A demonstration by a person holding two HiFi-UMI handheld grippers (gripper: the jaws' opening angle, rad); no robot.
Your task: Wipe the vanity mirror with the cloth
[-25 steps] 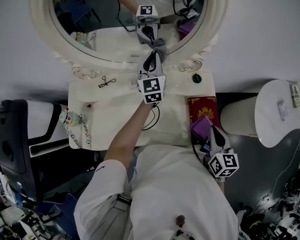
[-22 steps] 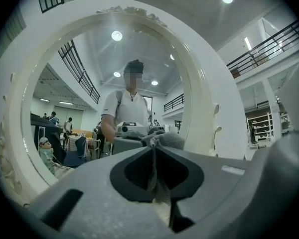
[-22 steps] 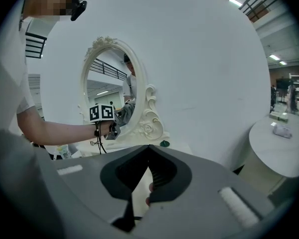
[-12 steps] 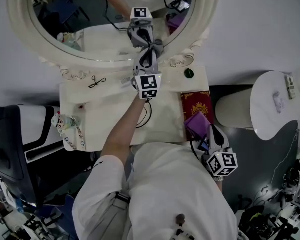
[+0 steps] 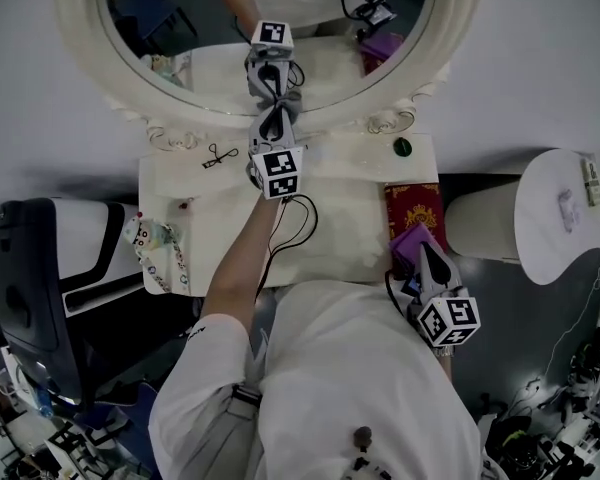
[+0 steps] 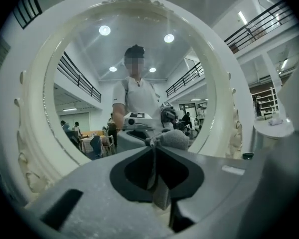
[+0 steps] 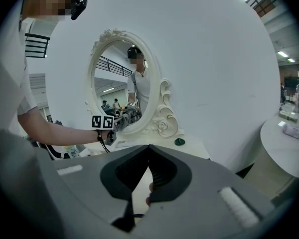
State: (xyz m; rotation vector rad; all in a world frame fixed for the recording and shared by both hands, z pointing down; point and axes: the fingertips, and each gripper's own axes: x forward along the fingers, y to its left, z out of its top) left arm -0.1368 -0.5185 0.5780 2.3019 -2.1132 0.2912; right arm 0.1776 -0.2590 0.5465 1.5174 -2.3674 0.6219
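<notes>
Two hand-held grippers: left one [image 5: 271, 120] pinches cloth [image 5: 277, 99] against mirror [image 5: 180, 28] over cream vanity top [image 5: 210, 228]; right one [image 5: 423, 253] closed.

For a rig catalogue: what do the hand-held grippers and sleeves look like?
The left hand-held gripper and right hand-held gripper are grey with tapering jaws and white cubes of black square markers. A black cable trails from the left one. The sleeve is short, white.

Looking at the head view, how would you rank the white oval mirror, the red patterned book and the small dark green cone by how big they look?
Largest: white oval mirror.
Next: red patterned book, partly covered.
Smallest: small dark green cone.
</notes>
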